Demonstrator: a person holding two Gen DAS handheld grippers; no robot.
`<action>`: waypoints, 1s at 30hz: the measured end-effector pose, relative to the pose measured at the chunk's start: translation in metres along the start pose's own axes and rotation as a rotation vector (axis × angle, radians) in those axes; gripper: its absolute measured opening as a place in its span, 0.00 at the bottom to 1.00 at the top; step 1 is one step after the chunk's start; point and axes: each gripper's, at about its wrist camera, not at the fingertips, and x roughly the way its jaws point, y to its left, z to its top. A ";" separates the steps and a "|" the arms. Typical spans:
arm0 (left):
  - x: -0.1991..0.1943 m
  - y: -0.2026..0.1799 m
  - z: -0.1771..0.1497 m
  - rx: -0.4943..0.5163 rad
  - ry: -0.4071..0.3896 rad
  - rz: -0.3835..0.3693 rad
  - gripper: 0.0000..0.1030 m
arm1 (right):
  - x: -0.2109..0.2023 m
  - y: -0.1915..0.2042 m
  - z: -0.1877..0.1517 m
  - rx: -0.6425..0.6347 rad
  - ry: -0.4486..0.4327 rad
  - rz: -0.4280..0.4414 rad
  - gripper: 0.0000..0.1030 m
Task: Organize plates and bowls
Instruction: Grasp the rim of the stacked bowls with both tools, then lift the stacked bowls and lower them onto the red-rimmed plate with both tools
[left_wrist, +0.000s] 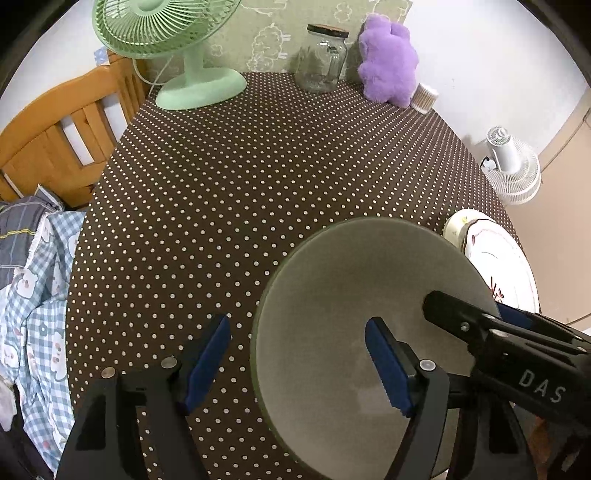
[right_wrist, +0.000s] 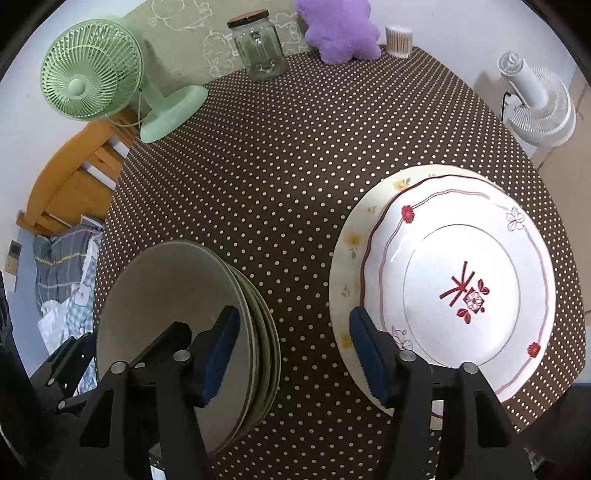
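Note:
A stack of grey-green plates (left_wrist: 369, 288) (right_wrist: 173, 295) lies on the dotted tablecloth (left_wrist: 240, 203). My left gripper (left_wrist: 297, 365) is open and straddles the stack's left rim, one pad over the cloth and one over the top plate. To the right, a white plate with red flowers (right_wrist: 461, 258) rests on a cream plate with yellow flowers (right_wrist: 351, 240). My right gripper (right_wrist: 295, 356) is open above the gap between the two stacks. Its left pad hangs over the green stack's right rim, its right pad over the white plate's left edge. Nothing is gripped.
At the table's far edge stand a green desk fan (left_wrist: 162, 33), a glass jar (left_wrist: 323, 59), a purple plush toy (left_wrist: 389, 59) and a cotton-swab tub (right_wrist: 398, 40). A wooden chair (left_wrist: 62, 140) and checked cloth (left_wrist: 40, 295) are left; a white fan (right_wrist: 535, 103) is right.

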 end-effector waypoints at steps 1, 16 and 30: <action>0.001 0.000 0.000 -0.002 0.000 -0.001 0.72 | 0.002 0.000 0.000 0.001 0.004 0.006 0.58; 0.013 0.001 -0.003 -0.024 0.022 -0.068 0.52 | 0.025 0.009 -0.002 0.031 0.054 0.056 0.50; 0.005 0.005 -0.006 -0.010 0.015 -0.080 0.43 | 0.025 0.027 0.000 -0.003 0.058 0.039 0.39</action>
